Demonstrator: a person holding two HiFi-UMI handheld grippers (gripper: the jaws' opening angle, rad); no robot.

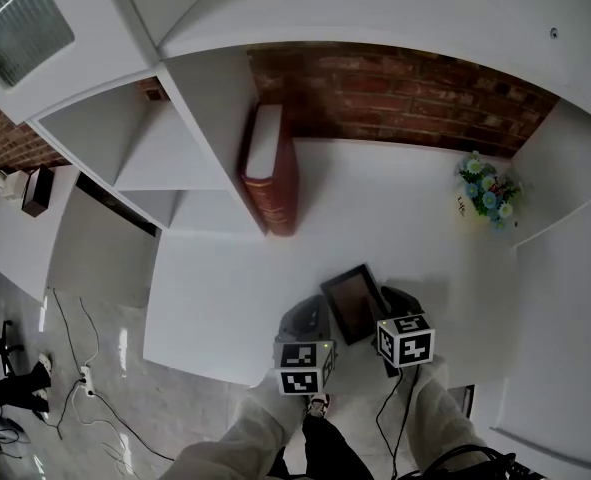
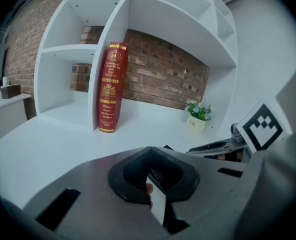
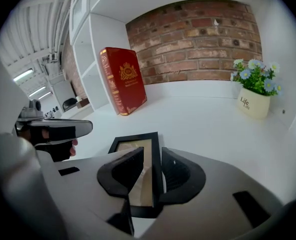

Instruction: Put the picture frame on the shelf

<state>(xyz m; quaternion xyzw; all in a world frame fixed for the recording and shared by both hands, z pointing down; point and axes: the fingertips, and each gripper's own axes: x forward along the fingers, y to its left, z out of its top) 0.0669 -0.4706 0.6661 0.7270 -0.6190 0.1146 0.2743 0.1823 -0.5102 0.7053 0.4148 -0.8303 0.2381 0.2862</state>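
The right tool (image 3: 155,170) was clamped on the near edge of the picture frame (image 3: 136,146), which stuck out ahead of it, tilted over the white surface (image 1: 405,233). Whether the frame touched the surface could not be told. The left tool (image 2: 155,180) sat just to the right tool's left, its jaws together on nothing. Well ahead of both tools a red book (image 1: 272,173) stood against the white shelf (image 1: 175,158). A small flower pot (image 3: 254,96) stood ahead and to the right.
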